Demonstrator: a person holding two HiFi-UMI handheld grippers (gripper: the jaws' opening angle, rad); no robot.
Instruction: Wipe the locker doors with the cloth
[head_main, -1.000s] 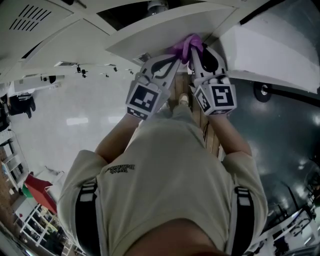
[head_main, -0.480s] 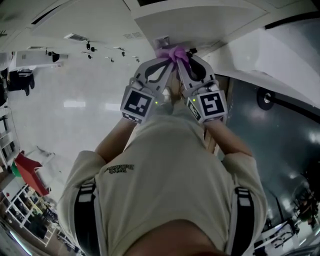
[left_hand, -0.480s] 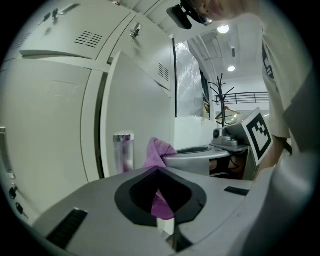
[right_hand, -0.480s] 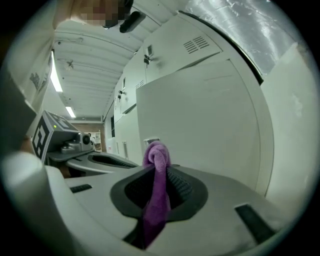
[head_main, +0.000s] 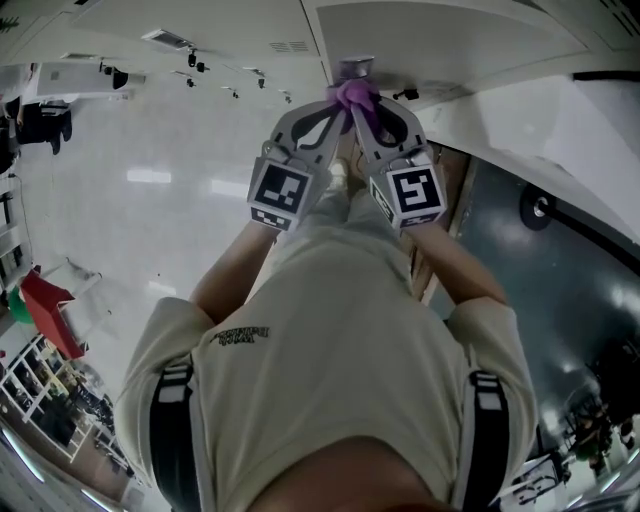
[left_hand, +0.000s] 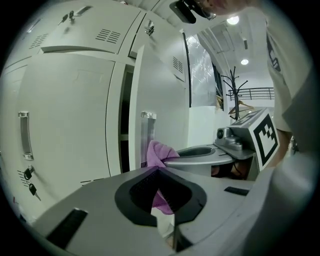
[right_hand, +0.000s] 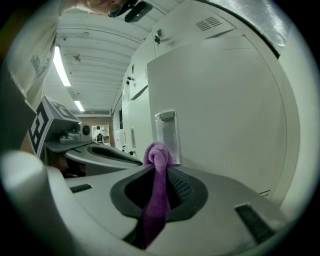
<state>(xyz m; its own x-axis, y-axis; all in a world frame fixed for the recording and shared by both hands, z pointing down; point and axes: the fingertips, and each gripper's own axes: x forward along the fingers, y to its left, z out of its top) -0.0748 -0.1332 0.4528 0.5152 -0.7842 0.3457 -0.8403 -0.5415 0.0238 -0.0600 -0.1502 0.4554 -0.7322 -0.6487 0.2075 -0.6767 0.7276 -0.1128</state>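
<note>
We are pinching the purple cloth (right_hand: 157, 150) with both tools at once. The right tool (right_hand: 159, 172) is clamping a twisted rope of it that is running down between the jaws and bunching into a small wad just past the tips. The left tool (left_hand: 159, 175) is closing on another fold of the same cloth, with a tuft showing beyond its tips, right beside the nose of the right tool. The wad is sitting directly ahead of both tools, just in front of the metal handle (right_hand: 167, 134) on the pale locker door (right_hand: 225, 115); we cannot tell whether it is actually touching the door or the handle. Off to the left of the left tool another locker door (left_hand: 70, 115) is standing shut, with a dark gap between it and the one ahead. We are judging the cloth to be light, soft and limp. It should be giving way under any pressure and rolling into a cord instead of lying flat, so as gripped now it is offering only a small knob of wiping face. Taking it by an edge or two corners, with the tools a little apart, would probably be spreading a broader pad against the panel. The door looks smooth and thin, so we are expecting it to swing if pushed hard, and the handle ahead may be snagging the loose folds.
</note>
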